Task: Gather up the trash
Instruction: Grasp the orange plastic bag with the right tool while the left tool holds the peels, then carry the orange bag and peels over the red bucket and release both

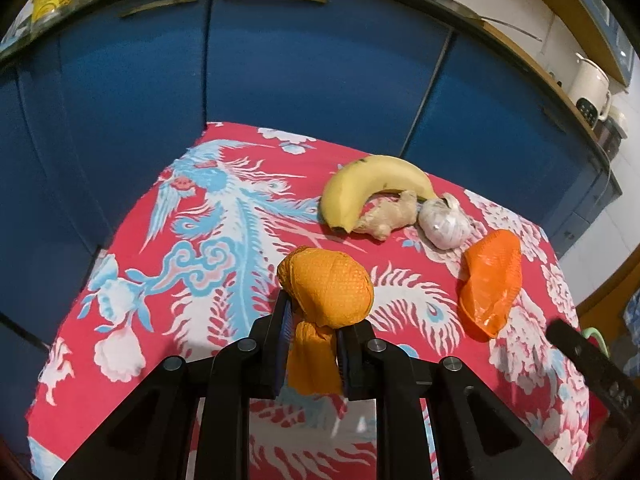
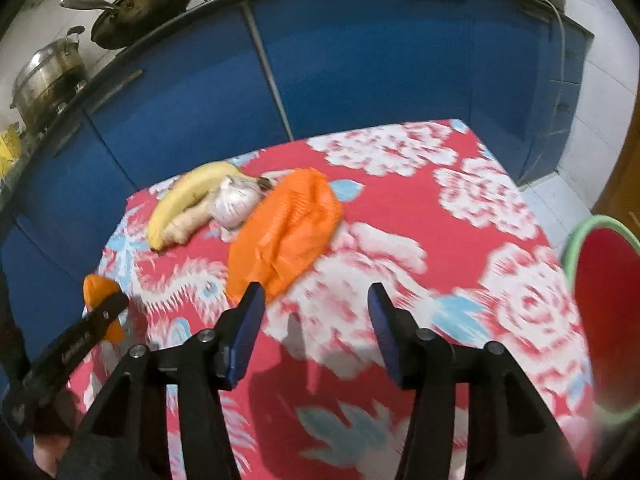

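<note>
Left claw [image 1: 316, 344]: clamped on tied neck of knotted orange glove bundle [image 1: 328, 288], bundle raised above bench [image 1: 120, 320] near left edge. Right claw [image 2: 316, 320]: spread wide, nothing gripped, hovering over bench middle. Orange plastic bag [image 2: 284, 232]: flat on cloth, just ahead of right claw. Banana [image 1: 372, 184], ginger [image 1: 388, 216], garlic [image 1: 444, 224]: clustered touching, toward far edge. Red bin [image 2: 608, 312]: beyond right edge.

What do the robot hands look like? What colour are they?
Both are black, shaped like big tongs. The left gripper and right gripper each have two blocky black arms with round silver bolts, ending in flat fingers faced with ridged dark-blue pads. No cables or sleeves show.
</note>
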